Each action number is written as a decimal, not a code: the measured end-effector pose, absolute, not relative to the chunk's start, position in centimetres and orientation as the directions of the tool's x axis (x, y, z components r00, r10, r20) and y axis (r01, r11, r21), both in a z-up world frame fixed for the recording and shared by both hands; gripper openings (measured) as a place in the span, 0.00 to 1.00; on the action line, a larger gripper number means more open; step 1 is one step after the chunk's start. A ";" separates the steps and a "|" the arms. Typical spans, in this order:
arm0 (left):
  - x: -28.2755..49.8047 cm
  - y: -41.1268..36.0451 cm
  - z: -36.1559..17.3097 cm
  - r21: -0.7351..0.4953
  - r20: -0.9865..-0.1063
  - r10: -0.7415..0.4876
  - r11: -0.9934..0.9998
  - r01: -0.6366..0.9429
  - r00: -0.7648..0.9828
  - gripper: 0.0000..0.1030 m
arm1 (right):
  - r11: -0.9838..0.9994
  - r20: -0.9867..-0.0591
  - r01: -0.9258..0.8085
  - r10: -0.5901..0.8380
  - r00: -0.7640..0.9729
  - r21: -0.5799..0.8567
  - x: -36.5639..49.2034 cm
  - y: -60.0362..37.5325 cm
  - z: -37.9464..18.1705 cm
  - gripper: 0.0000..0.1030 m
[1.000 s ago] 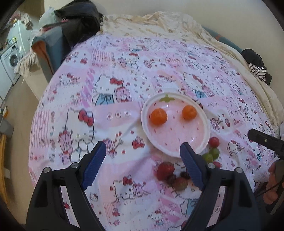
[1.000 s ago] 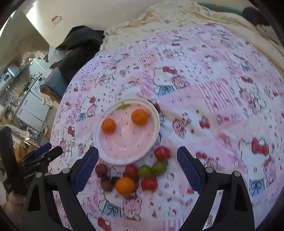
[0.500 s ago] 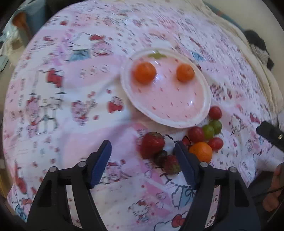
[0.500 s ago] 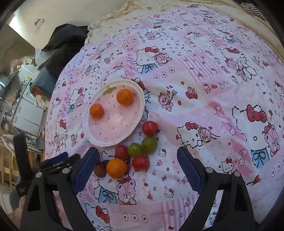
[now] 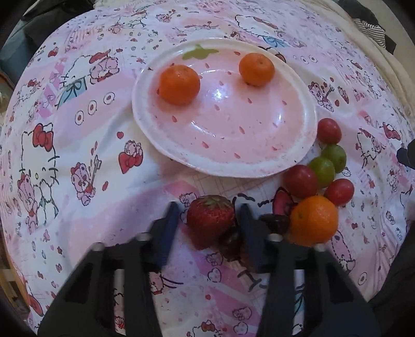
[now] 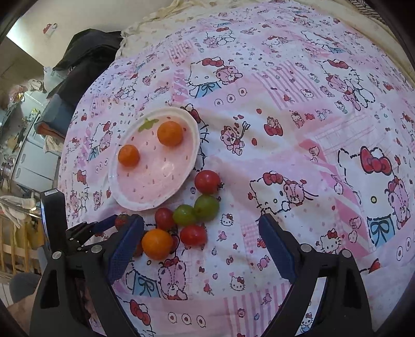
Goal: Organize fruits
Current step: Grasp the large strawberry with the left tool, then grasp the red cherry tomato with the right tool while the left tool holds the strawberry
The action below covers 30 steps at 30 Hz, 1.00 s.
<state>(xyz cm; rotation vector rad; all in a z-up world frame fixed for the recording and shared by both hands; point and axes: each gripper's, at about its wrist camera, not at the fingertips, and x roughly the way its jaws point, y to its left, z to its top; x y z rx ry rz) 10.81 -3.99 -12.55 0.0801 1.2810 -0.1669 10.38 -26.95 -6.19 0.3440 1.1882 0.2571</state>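
A pink plate (image 5: 306,145) (image 6: 122,197) on the Hello Kitty cloth holds two oranges (image 5: 179,84) (image 6: 170,133). In front of it lie a third orange (image 5: 313,220) (image 6: 157,243), red tomatoes (image 5: 300,181) (image 6: 207,181), green grapes (image 5: 321,171) (image 6: 206,207), dark fruits (image 5: 276,223) and a strawberry (image 5: 210,220). My left gripper (image 5: 208,228) has its jaws narrowed around the strawberry, right finger touching it, a small gap at the left. It also shows in the right wrist view (image 6: 103,228). My right gripper (image 6: 201,246) is open and empty, held above the cloth near the fruit cluster.
Dark clothes (image 6: 85,57) lie at the bed's far edge. A cream blanket (image 6: 181,15) lies at the back. Kitchen appliances (image 6: 31,145) stand beyond the left edge. Striped fabric (image 5: 371,26) lies at the far right.
My left gripper has dropped forward to the strawberry and its jaws have narrowed around it. My right gripper has moved a little closer to the fruit cluster, still open.
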 end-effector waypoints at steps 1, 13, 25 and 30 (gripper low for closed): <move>10.8 -4.1 -12.5 -0.031 -0.958 -0.079 0.984 0.173 0.274 0.30 | 0.922 -0.861 -0.014 0.367 0.351 0.388 10.4 -26.9 -6.3 0.90; 9.7 -0.9 -8.1 -0.113 -0.926 -0.127 0.992 0.061 0.356 0.29 | 0.932 -0.907 -0.057 0.362 0.214 0.359 10.6 -24.9 -9.5 0.59; 9.3 1.6 -5.8 -0.130 -0.904 -0.109 0.991 -0.024 0.413 0.29 | 0.965 -0.964 -0.162 0.227 0.136 0.204 12.0 -19.8 -13.0 0.40; 9.1 1.7 -5.5 -0.133 -0.901 -0.106 0.991 -0.034 0.420 0.29 | 0.959 -0.959 -0.182 0.244 0.148 0.216 11.9 -19.8 -12.7 0.37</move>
